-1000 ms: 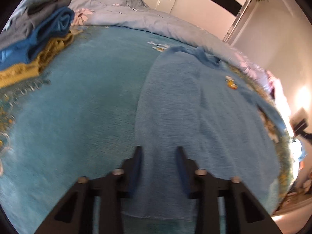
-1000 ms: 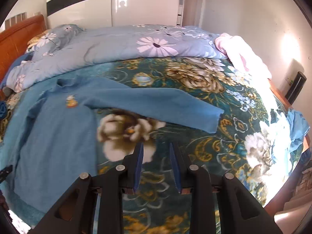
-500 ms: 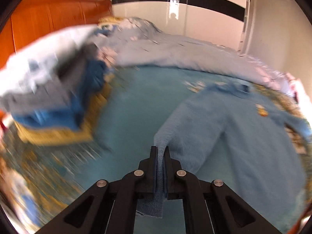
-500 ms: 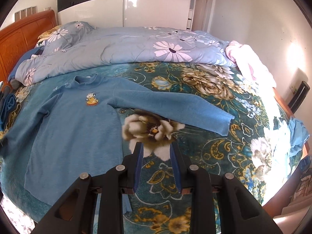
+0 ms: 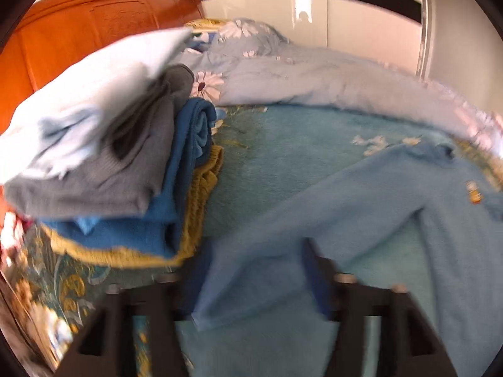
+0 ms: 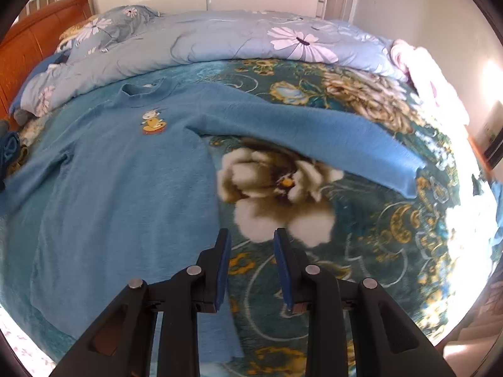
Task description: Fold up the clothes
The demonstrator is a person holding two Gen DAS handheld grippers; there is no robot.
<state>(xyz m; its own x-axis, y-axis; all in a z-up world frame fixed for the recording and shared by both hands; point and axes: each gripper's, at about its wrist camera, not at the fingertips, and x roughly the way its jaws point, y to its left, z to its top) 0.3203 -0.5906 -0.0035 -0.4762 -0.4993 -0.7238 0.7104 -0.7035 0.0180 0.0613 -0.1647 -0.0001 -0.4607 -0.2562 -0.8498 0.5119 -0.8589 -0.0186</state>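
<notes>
A blue long-sleeved sweater point(image 6: 125, 182) with a small cartoon patch point(image 6: 152, 122) lies face up on the bed, both sleeves spread out. In the left wrist view its left sleeve point(image 5: 283, 251) stretches toward me. My left gripper point(image 5: 254, 267) is open, and the sleeve cuff lies loose between its fingers. My right gripper point(image 6: 251, 248) is open and empty, just right of the sweater's side edge and above the floral blanket. The right sleeve point(image 6: 314, 132) lies out to the right, its cuff point(image 6: 411, 172) far from the right gripper.
A stack of folded clothes point(image 5: 110, 163) sits left of the sleeve near the orange headboard point(image 5: 78, 31). A light blue flowered duvet point(image 6: 220, 40) is bunched along the far side. The floral blanket point(image 6: 377, 235) covers the bed. Pink cloth point(image 6: 421, 69) lies at the far right.
My left gripper was shut on the sleeve cuff half a second ago; it has opened wide and the cuff lies loose. The right gripper has drifted slightly, still open.
</notes>
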